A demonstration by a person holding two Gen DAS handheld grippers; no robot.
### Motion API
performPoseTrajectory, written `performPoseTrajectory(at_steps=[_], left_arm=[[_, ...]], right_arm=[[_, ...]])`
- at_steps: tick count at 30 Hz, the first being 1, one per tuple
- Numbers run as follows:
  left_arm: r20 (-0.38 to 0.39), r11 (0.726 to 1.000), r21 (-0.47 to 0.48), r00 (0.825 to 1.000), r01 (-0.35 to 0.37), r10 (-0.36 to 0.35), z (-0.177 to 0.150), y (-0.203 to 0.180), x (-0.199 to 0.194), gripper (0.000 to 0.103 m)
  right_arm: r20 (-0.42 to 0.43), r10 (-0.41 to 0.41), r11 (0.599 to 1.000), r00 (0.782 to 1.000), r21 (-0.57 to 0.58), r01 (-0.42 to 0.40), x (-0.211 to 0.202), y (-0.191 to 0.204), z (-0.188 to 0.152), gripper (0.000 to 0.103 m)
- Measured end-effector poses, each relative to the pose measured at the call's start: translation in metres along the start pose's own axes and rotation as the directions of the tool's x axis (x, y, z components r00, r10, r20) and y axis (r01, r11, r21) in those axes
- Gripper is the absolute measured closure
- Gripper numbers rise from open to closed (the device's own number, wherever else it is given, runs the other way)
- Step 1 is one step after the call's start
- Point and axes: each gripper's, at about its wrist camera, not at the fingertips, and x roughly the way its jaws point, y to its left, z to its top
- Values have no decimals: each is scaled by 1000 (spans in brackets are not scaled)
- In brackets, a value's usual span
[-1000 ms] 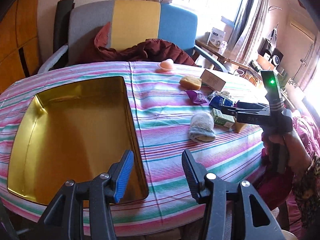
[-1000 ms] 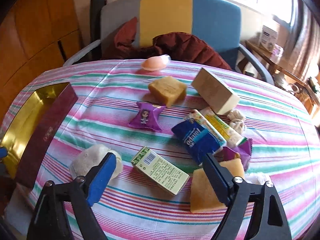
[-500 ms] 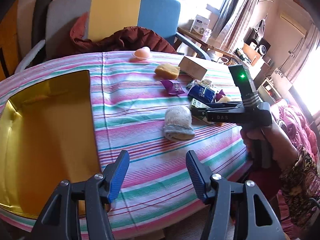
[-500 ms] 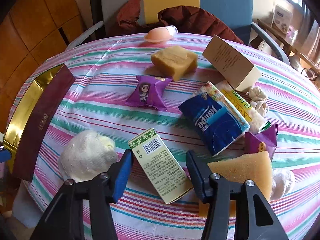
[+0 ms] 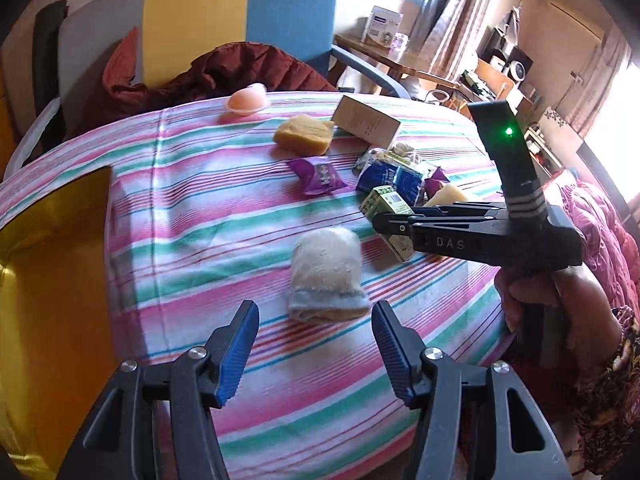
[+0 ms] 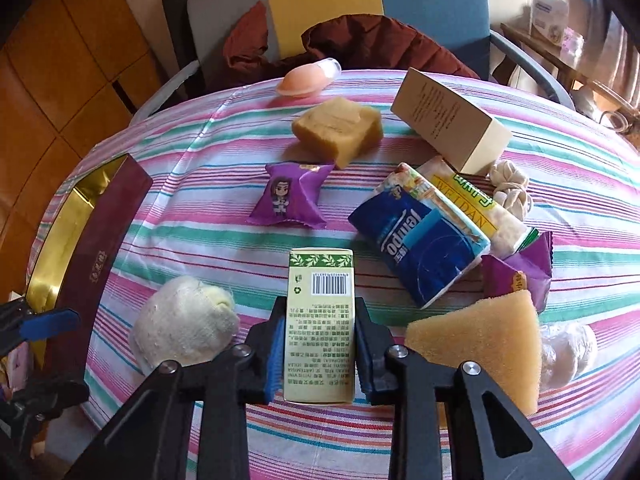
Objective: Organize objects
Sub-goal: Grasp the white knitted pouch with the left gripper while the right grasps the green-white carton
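Note:
A small green-and-cream box [image 6: 320, 320] lies on the striped tablecloth between the jaws of my right gripper [image 6: 320, 312]. The jaws are closing and both blue pads press on the box's long sides. The left wrist view shows that gripper [image 5: 384, 220] from the side, with the box [image 5: 386, 200] poking out past its tip. My left gripper [image 5: 315, 320] is open and holds nothing. It hovers just in front of a rolled white sock [image 5: 326, 276], which lies left of the box [image 6: 186, 320]. The gold tin [image 5: 52, 280] sits at the left, its maroon wall [image 6: 100, 260] facing the objects.
Beyond the box lie a purple snack packet [image 6: 288, 196], a blue tissue pack [image 6: 420, 240], a yellow sponge [image 6: 480, 340], a brown block [image 6: 338, 128], a beige carton [image 6: 448, 120] and a pink item [image 6: 306, 78]. A chair with a dark red jacket [image 6: 360, 40] stands behind the table.
My left gripper moved right, from over the tin to in front of the sock, and opened a little wider. My right gripper dropped and closed on the green box, which now lies straight.

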Motion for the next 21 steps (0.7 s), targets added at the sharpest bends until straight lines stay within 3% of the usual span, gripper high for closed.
performPoseTrajectory(at_steps=[5, 13, 21], left_arm=[[6, 998, 62, 1000, -5, 5, 17, -15, 24, 44], [-20, 997, 62, 999, -47, 49, 22, -12, 67, 44], [-2, 998, 62, 1000, -2, 2, 8, -10, 71, 49]], right_arm=[[21, 11, 998, 1000, 64, -12, -4, -11, 1, 73], [51, 35, 992, 998, 117, -40, -9, -20, 1, 73], [47, 34, 993, 998, 108, -39, -6, -18, 2, 73]])
